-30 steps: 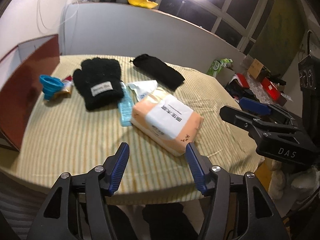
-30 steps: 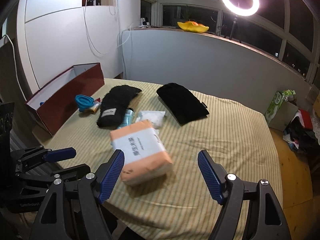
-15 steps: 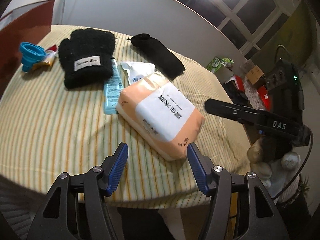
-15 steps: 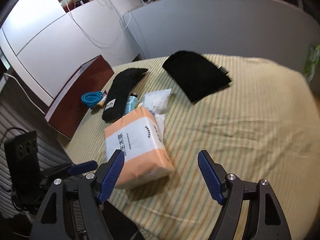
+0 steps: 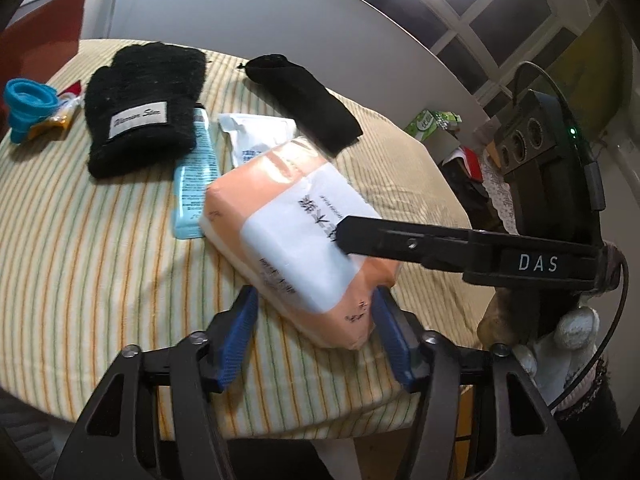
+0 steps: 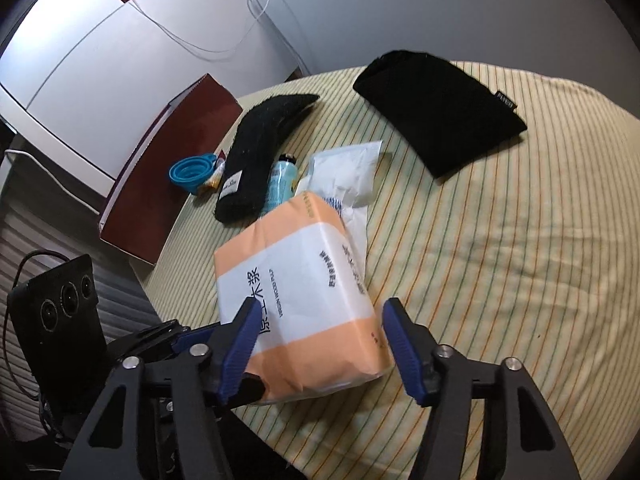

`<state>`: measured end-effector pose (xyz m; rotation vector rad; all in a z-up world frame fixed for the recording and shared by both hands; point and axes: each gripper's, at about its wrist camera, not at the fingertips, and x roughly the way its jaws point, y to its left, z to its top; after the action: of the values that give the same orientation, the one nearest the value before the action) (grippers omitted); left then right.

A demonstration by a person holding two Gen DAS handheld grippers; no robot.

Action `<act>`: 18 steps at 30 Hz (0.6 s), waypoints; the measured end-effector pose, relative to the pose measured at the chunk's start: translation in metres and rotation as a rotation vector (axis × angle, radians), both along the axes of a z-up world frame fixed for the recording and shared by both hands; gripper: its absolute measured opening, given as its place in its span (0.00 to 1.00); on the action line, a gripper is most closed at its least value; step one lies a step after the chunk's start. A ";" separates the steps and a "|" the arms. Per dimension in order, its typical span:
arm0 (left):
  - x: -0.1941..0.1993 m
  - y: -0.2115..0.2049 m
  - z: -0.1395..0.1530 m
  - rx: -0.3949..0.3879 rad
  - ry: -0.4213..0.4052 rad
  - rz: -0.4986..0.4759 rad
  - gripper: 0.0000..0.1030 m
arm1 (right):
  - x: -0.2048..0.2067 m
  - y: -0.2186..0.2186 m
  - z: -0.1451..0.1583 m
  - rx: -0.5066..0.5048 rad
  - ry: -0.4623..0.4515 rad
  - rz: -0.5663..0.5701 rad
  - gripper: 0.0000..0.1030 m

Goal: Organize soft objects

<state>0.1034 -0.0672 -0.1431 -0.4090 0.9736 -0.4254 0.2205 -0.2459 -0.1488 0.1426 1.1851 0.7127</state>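
An orange-and-white soft tissue pack (image 5: 298, 240) lies on the striped table near its front edge; it also shows in the right wrist view (image 6: 304, 300). My left gripper (image 5: 314, 334) is open, its blue fingers on either side of the pack's near corner. My right gripper (image 6: 320, 350) is open and straddles the pack's near end; its dark finger (image 5: 400, 240) lies over the pack in the left wrist view. A black knit glove (image 5: 144, 100) and a black pouch (image 5: 304, 100) lie farther back.
A light blue tube (image 5: 196, 184) and a white packet (image 5: 256, 140) lie beside the pack. A blue collapsible cup (image 5: 26, 106) sits at the far left. A dark red box (image 6: 168, 164) stands at the table's left side.
Both grippers have moved in toward the tissue pack, which now sits between the fingers of each. The pack and the other objects have not moved.
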 end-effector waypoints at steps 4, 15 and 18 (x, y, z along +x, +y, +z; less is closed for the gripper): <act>0.000 -0.003 0.003 0.014 -0.018 -0.006 0.49 | -0.003 0.001 0.001 -0.007 0.003 -0.005 0.50; -0.021 0.003 0.020 0.023 -0.075 -0.018 0.48 | -0.032 0.004 0.019 -0.013 -0.004 -0.012 0.46; -0.027 0.005 0.027 0.018 -0.092 -0.021 0.48 | -0.040 0.005 0.028 -0.003 -0.011 -0.022 0.46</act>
<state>0.0762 -0.0624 -0.1161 -0.3598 0.8921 -0.4502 0.1804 -0.2407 -0.1204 0.1482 1.1725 0.6917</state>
